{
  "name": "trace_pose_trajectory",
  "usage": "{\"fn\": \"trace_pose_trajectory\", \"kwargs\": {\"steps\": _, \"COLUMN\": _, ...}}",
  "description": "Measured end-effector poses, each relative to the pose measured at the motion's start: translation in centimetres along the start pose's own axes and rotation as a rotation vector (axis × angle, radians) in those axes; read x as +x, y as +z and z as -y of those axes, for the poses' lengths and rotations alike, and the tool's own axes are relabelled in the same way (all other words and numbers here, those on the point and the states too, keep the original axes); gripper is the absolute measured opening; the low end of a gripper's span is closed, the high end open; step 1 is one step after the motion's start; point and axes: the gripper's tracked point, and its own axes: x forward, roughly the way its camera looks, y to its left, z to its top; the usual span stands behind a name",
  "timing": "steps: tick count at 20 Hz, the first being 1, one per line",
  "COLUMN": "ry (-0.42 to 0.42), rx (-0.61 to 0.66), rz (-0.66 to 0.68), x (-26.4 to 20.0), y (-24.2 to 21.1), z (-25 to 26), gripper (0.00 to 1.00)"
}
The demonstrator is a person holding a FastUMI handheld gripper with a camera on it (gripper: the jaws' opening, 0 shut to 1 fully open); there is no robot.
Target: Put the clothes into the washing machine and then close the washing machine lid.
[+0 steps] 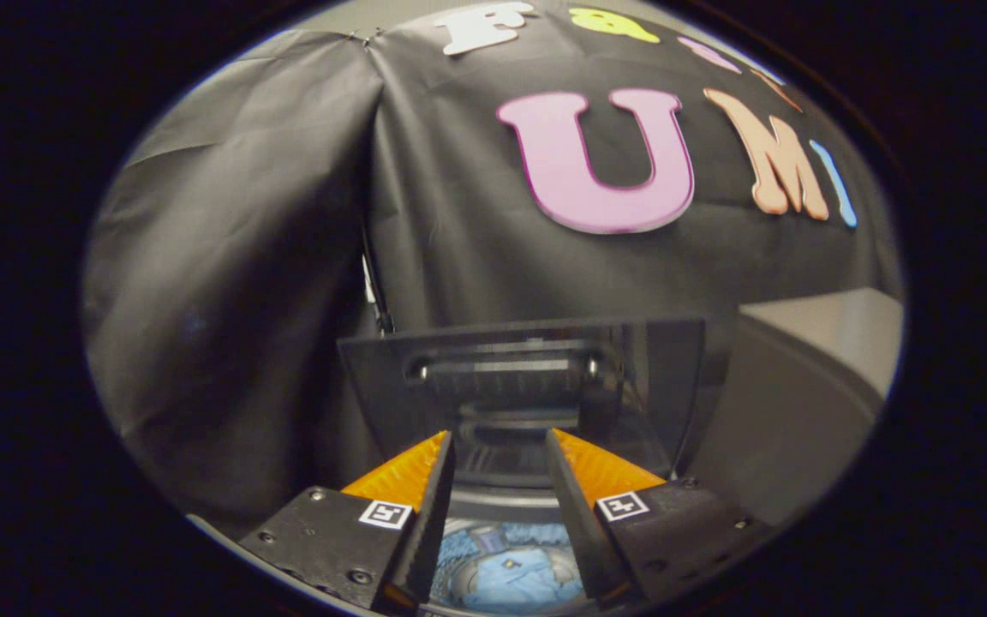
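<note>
The gripper [499, 446] hangs with its wedge-shaped fingers spread, holding nothing. Between them, below, crumpled blue clothes [511, 574] lie in the washing machine's round drum [459, 583]. Just ahead, the glossy dark lid [519, 386] stands raised against the wrinkled cloth wall [245, 257].

Gripper [498, 446]: two wedge-shaped fingers on flat black mounting blocks.
Each block bears one square black-and-white marker and several round screw heads; the fingers stand parted.
</note>
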Motion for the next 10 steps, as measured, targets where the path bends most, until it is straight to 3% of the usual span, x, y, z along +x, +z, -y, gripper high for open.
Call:
{"fn": "trace_pose_trajectory", "kwargs": {"steps": 5, "ry": -0.059, "rx": -0.044, "rz": 0.101, "x": 2.7, "y": 5.5, "z": 1.0, "gripper": 0.67}}
{"fn": "trace_pose_trajectory", "kwargs": {"steps": 10, "ry": -0.125, "rx": -0.069, "rz": 0.131, "x": 7.4, "y": 7.1, "z": 2.4, "gripper": 0.92}}
